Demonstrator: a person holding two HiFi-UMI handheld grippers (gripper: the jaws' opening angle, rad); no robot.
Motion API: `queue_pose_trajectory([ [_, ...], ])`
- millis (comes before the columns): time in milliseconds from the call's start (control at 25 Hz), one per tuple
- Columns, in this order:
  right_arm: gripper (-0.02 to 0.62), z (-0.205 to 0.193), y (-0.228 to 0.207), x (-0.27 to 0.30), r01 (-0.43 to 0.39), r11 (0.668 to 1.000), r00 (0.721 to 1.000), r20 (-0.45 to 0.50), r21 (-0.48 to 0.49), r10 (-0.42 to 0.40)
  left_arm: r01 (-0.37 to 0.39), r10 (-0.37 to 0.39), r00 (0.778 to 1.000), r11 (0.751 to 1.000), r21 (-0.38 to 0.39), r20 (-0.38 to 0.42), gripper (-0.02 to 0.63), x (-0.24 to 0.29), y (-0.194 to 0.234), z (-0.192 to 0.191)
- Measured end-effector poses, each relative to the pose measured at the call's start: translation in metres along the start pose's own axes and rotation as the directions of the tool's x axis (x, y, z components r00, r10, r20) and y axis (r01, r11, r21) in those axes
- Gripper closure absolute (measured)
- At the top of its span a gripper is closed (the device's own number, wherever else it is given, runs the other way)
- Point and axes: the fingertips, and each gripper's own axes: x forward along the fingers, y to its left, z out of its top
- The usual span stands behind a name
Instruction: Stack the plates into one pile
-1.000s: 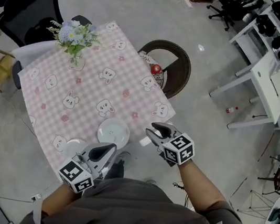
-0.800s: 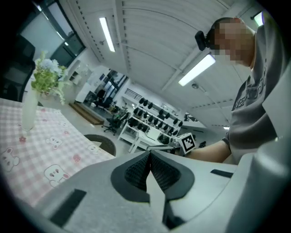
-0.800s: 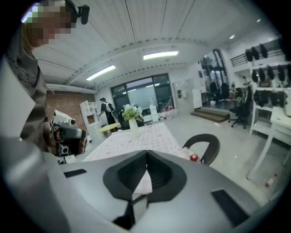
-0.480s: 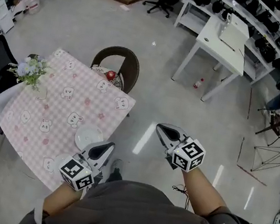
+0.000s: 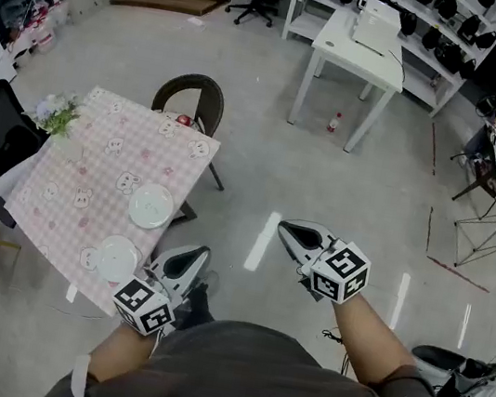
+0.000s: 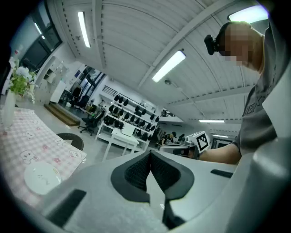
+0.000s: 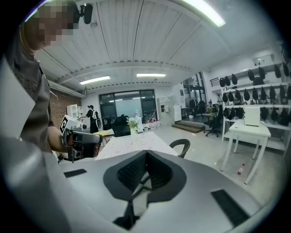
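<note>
- Plates: two, the upper plate (image 5: 151, 206) and the lower plate (image 5: 115, 258). They lie apart on the pink checked surface (image 5: 59, 199) at left of frame, not stacked.
- Left hand-held gripper (image 5: 193, 257): jaws together, empty.
- Right hand-held gripper (image 5: 288, 230): jaws have just been closing, now together on nothing.
- Change: both grippers were at the surface's edge a second ago and now hang over the floor, centre frame.
- Judgement: stacking not under way.

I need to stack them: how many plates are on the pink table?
2. The far plate lies by the right edge of the table; the near plate sits at its nearest corner, apart. None looks hidden.
</note>
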Motion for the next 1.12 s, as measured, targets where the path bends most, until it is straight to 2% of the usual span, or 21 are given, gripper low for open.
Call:
queue_pose_trajectory([
  [120,0.601,-0.003,0.025,0.000,-0.024,0.999,1.000,-0.009,0.021,0.025,-0.017,0.017,1.000,1.000,0.010,0.004,0.601,-0.026,-0.010,0.005],
  [280,0.601,-0.001,0.068,0.025,-0.093,0.996,0.995,-0.042,0.004,0.093,-0.067,0.067,0.997,0.998,0.014,0.028,0.601,-0.068,-0.002,0.013],
  [440,0.601,-0.012,0.113,0.080,-0.161,0.986,0.980,-0.107,0.053,0.166,-0.120,0.119,0.992,0.993,0.012,0.049,0.601,-0.119,0.030,0.019],
  [560,0.587,-0.036,0.143,0.132,-0.200,0.971,0.956,-0.191,0.127,0.222,-0.155,0.154,0.987,0.988,0.022,0.040,0.601,-0.158,0.065,0.019],
  [680,0.519,-0.067,0.174,0.187,-0.231,0.944,0.909,-0.294,0.234,0.296,-0.201,0.200,0.979,0.980,-0.001,0.044,0.601,-0.195,0.103,0.022],
  [760,0.482,-0.088,0.197,0.218,-0.246,0.926,0.864,-0.370,0.286,0.343,-0.230,0.231,0.972,0.973,-0.026,0.039,0.601,-0.219,0.122,0.020],
  [920,0.426,-0.118,0.235,0.272,-0.272,0.905,0.765,-0.497,0.326,0.409,-0.282,0.285,0.958,0.957,-0.065,0.032,0.601,-0.257,0.151,0.014],
  [1120,0.399,-0.151,0.255,0.334,-0.218,0.892,0.695,-0.579,0.396,0.427,-0.320,0.325,0.945,0.942,-0.106,0.040,0.601,-0.296,0.183,0.006],
])
